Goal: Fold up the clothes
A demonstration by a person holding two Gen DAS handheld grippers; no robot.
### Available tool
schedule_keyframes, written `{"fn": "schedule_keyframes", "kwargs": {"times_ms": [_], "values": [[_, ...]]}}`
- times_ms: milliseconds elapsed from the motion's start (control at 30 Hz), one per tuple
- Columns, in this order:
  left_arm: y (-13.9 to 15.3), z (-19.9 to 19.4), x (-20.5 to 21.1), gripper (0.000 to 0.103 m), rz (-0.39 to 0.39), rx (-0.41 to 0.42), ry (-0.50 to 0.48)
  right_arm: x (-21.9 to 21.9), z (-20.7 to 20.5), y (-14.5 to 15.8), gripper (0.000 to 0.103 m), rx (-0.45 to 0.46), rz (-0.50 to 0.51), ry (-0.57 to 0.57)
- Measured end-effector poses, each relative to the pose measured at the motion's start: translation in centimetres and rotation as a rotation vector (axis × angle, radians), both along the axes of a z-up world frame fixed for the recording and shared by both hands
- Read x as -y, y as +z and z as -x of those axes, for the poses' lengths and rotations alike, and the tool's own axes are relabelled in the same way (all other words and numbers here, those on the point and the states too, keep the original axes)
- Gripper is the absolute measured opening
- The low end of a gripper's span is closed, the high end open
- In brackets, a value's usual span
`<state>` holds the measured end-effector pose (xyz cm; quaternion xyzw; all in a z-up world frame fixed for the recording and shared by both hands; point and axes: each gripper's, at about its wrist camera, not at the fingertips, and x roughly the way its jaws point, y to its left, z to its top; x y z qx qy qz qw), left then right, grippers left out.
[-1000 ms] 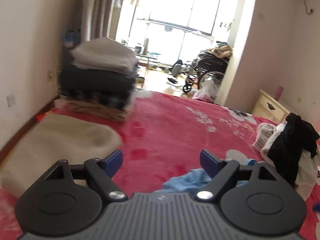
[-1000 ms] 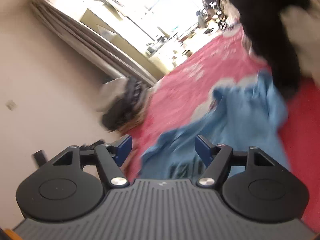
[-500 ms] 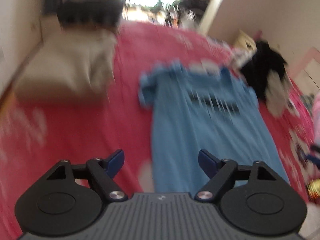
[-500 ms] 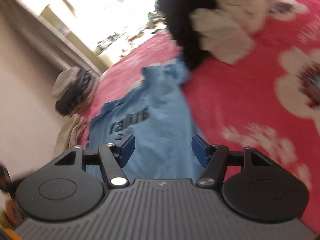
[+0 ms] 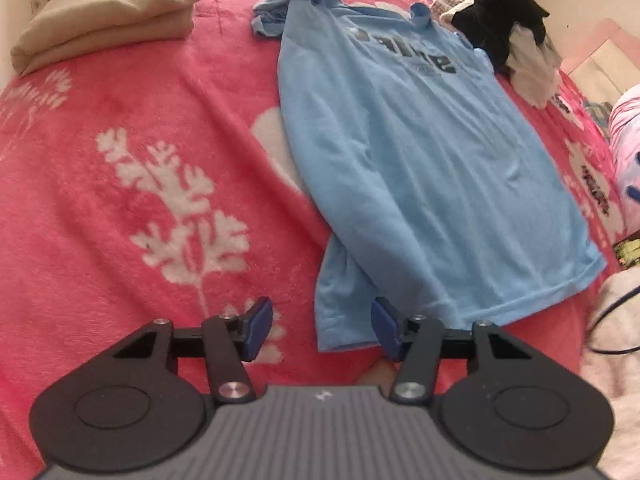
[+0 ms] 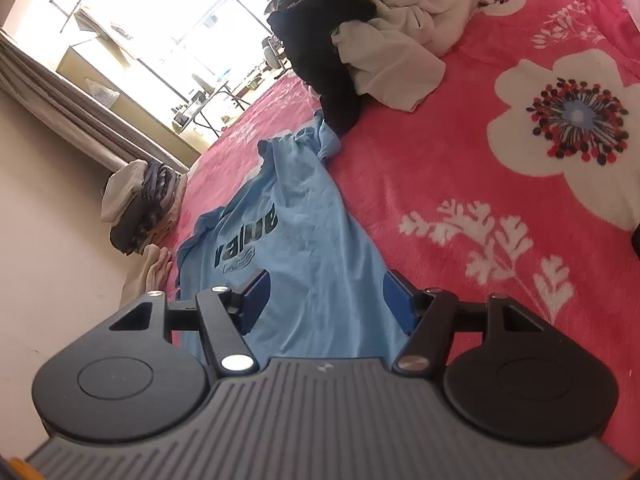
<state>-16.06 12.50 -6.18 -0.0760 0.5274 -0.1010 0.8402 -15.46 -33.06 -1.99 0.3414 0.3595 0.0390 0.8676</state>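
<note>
Bedding comes largest: a fleecy pink blanket [image 5: 120, 128] printed with white leaves and flowers is spread over the whole bed. On it a light blue T-shirt [image 5: 420, 152] is laid out flat, print side up, its long axis running straight away from both grippers, hem nearest and collar far. The knit looks thin and limp; the far left sleeve is bunched, and the near left hem corner is rumpled into a small fold. A folded beige piece [image 5: 108, 20] is seen at the far left, and a stack of folded clothes [image 6: 144, 204] stands against the wall beyond it. A crumpled heap of black and cream garments [image 6: 360, 40] lies just past the shirt's right shoulder.

Left gripper [image 5: 322, 326] is held with its fingers apart, nothing between them, right at the near left hem corner. Right gripper [image 6: 324, 300] is likewise spread and empty, low over the shirt's right side. Both hem corners are judged within easy reach, left closest to its corner.
</note>
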Motion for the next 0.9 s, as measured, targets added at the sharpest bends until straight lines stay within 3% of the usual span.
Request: {"fn": "schedule_keyframes", "kwargs": {"times_ms": [67, 100, 133, 200, 367, 500, 567, 700, 900], "values": [[-0.1, 0.0, 0.2, 0.047, 0.000, 0.028, 0.008, -0.3, 0.5, 0.4, 0.063, -0.003, 0.014, 0.005], [-0.1, 0.0, 0.2, 0.040, 0.000, 0.042, 0.012, -0.4, 0.7, 0.5, 0.063, -0.004, 0.021, 0.006], [-0.2, 0.0, 0.3, 0.023, 0.001, 0.056, 0.016, -0.5, 1.0, 0.7, 0.063, -0.005, 0.029, 0.006], [-0.2, -0.1, 0.2, 0.004, 0.015, 0.074, 0.021, -0.7, 1.5, 0.9, 0.063, -0.016, 0.047, -0.003], [2.0, 1.3, -1.0, 0.003, 0.004, 0.175, 0.076, -1.0, 1.9, 0.9, 0.063, -0.038, 0.059, -0.036], [5.9, 4.4, -4.2, 0.002, -0.014, 0.266, 0.226, -1.7, 1.4, 0.9, 0.063, -0.044, 0.079, -0.047], [5.6, 5.2, -5.8, 0.002, 0.005, 0.217, 0.306, -2.0, 1.1, 0.4, 0.063, -0.055, 0.075, -0.046], [2.0, 5.4, -7.1, 0.002, 0.008, 0.075, 0.396, -2.5, 0.5, -0.7, 0.063, -0.078, 0.064, -0.045], [0.4, 4.7, -7.2, 0.004, -0.004, 0.031, 0.390, -1.3, 0.5, -1.4, 0.063, -0.103, 0.058, -0.067]]}}
